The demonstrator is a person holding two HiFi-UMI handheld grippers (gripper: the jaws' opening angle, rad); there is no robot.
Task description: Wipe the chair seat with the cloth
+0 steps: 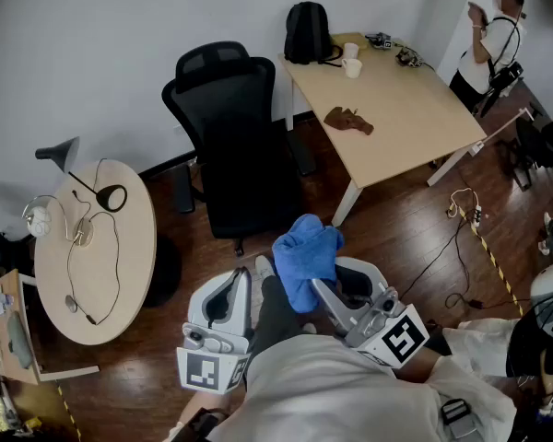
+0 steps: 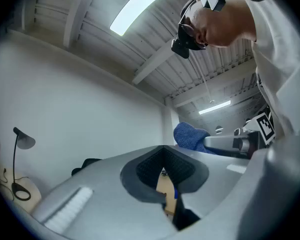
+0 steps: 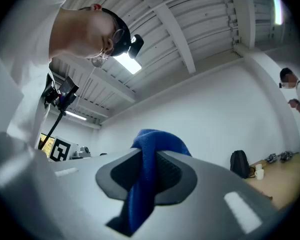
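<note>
A round pale-wood table [image 1: 120,274] fills the left side and carries a dark desk lamp [image 1: 60,153]. Its rim comes near the black mesh office chair [image 1: 235,90], which stands with its back to the white wall. The chair seat [image 1: 249,196] is bare, faces the person and touches neither gripper.

The left gripper [image 1: 242,282] hangs low, close to the person's body. Its jaws are parted by a narrow slit with nothing in it. Just to its right, the right gripper [image 1: 321,288] is clamped on a bunched blue terry cloth [image 1: 306,251], held up off the floor just short of the seat's front edge.

Right of the chair, a rectangular pale-wood table [image 1: 396,109] bears a black backpack [image 1: 308,31] and white mugs [image 1: 351,61]; its white leg [image 1: 346,201] angles down beside the seat. Open dark wooden floor [image 1: 396,238] lies further right, crossed by loose cables [image 1: 447,251]. A person in a white top [image 1: 490,44] stands in the far right corner.
</note>
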